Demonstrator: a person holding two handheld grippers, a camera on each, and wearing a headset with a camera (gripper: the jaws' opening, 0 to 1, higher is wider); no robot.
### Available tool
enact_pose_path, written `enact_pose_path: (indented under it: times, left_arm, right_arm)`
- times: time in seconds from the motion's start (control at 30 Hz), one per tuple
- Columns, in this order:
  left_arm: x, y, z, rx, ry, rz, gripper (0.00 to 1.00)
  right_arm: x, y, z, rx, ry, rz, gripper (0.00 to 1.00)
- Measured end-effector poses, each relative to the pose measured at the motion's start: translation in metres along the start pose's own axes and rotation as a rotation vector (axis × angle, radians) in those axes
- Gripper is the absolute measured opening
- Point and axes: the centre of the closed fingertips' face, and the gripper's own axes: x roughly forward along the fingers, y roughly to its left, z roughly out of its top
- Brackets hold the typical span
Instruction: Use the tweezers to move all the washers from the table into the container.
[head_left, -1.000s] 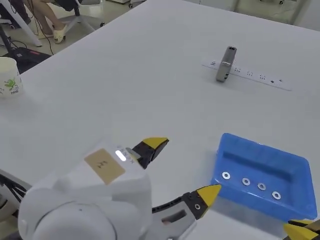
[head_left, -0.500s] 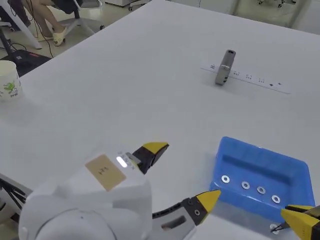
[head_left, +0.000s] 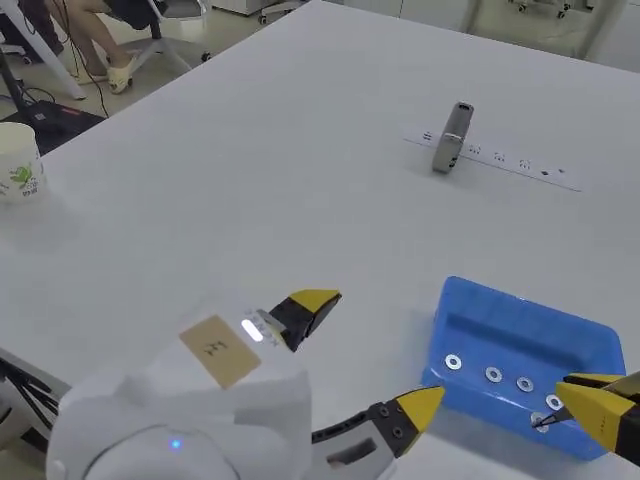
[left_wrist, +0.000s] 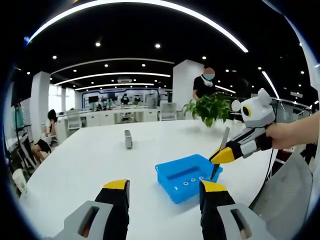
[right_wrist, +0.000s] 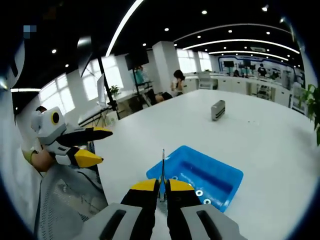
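Head view: my right gripper (head_left: 598, 402), clenching the tweezers (head_left: 545, 421), is coming in from 5 o'clock over the blue container (head_left: 520, 305), probably adding to the four washers (head_left: 492, 374) inside. My left gripper (head_left: 372, 350) is hanging released.

Handheld rig at the bench: the left gripper (head_left: 378, 350) has a rounded white housing with a tan label (head_left: 217, 347), a lit white indicator (head_left: 251, 330) and a small blue light (head_left: 175, 443). Its black jaws end in yellow tips and carry small screws. The right gripper (head_left: 575, 395) has matching yellow-tipped jaws, a white body and a thin black cable (left_wrist: 273, 167).
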Motion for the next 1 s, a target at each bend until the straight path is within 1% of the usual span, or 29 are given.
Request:
enact_pose_path:
  times: [0.23, 0.4, 0.63, 1.0]
  left_arm:
    - [0.0, 0.0, 0.0, -0.001, -0.002, 0.0, 0.55]
    - [0.0, 0.0, 0.0, -0.001, -0.003, 0.001, 0.55]
    - [0.0, 0.0, 0.0, 0.001, -0.002, -0.001, 0.55]
    - [0.0, -0.001, -0.001, 0.007, 0.006, -0.004, 0.54]
  right_arm:
    - [0.009, -0.005, 0.006, -0.019, -0.004, -0.002, 0.03]
    - [0.017, -0.007, 0.007, -0.031, 0.001, 0.001, 0.03]
    - [0.029, -0.017, 0.011, -0.031, -0.003, -0.004, 0.03]
    - [0.049, -0.025, 0.007, -0.044, 0.024, 0.003, 0.03]
